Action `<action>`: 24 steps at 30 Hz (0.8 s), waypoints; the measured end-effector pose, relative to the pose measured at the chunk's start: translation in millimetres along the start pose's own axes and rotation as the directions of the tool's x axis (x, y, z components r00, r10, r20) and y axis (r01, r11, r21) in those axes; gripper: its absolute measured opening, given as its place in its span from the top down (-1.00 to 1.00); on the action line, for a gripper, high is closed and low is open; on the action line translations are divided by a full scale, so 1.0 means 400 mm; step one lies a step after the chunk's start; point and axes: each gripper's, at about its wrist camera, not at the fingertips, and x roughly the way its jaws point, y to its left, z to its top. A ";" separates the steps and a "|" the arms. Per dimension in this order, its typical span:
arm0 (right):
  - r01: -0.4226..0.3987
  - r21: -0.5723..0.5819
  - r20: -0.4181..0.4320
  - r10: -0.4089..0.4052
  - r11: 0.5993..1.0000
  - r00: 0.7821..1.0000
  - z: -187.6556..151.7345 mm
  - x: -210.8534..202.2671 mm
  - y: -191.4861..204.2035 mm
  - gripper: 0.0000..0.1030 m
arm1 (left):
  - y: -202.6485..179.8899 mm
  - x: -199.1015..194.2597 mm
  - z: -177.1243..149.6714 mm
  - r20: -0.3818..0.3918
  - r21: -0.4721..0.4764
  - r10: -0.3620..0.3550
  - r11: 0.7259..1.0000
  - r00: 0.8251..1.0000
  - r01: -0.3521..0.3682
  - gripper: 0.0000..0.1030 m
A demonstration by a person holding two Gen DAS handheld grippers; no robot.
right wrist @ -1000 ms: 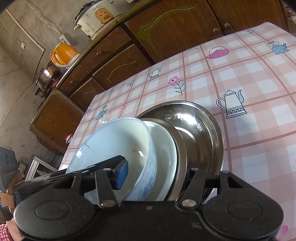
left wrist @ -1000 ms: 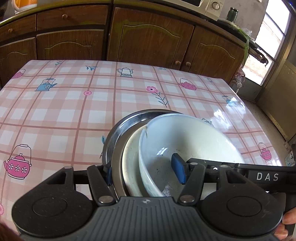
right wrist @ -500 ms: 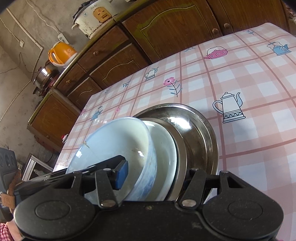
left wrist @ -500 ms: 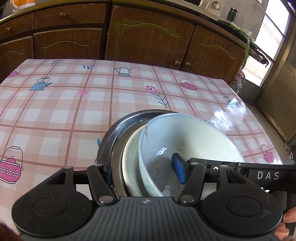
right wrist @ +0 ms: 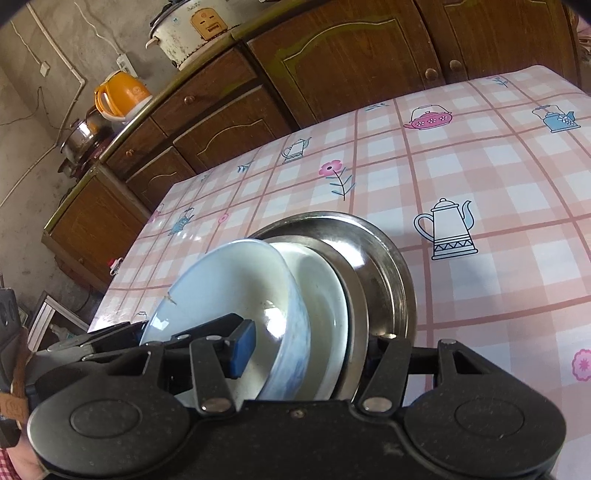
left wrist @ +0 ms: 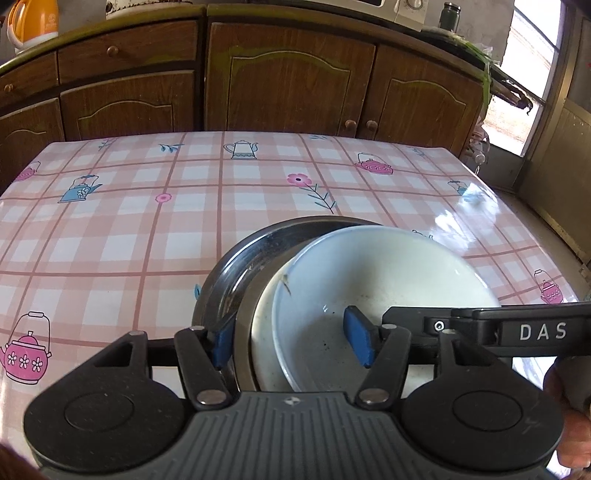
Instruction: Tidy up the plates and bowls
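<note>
Item: nested stack, white bowl [left wrist: 376, 266] in white plate [left wrist: 264, 332] in steel plate [left wrist: 236, 266]. Both my left gripper [left wrist: 291, 341] and right gripper [right wrist: 306, 349] clamp it, half-spread. Stack tilted above bench [left wrist: 147, 229]; against the flower print it sits lower than a second ago. Carrying continues.

Tablecloth [left wrist: 155, 236]: pink check with teapots and flowers, covering the table.
Cabinets [left wrist: 291, 81]: brown wooden doors and drawers at 12 o'clock beyond the table.
Orange kettle [right wrist: 123, 94]: on the counter at 10 o'clock.
Rice cooker [right wrist: 192, 27]: white, on the counter at 11 o'clock.
Steel pot [right wrist: 79, 134]: just beside the kettle.
Window [left wrist: 532, 59]: bright, at 2 o'clock.
</note>
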 end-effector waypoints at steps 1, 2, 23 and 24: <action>0.002 0.000 -0.001 -0.002 1.000 1.000 0.001 -0.001 -0.002 -0.30 | -0.002 0.001 0.000 0.003 0.003 0.001 1.000 1.000 -0.001 -0.20; 0.005 -0.001 -0.001 -0.005 1.000 1.000 0.001 -0.002 -0.003 -0.29 | -0.005 0.000 -0.001 0.007 0.007 0.005 1.000 1.000 -0.006 -0.21; 0.181 -0.123 -0.092 -0.193 0.976 0.977 0.057 0.032 0.072 -0.28 | -0.017 -0.001 -0.013 0.071 0.012 0.111 0.994 0.991 -0.112 -0.39; 0.182 -0.112 -0.106 -0.194 0.977 0.975 0.058 0.032 0.071 -0.28 | -0.015 -0.001 -0.015 0.072 0.006 0.114 0.993 0.991 -0.115 -0.44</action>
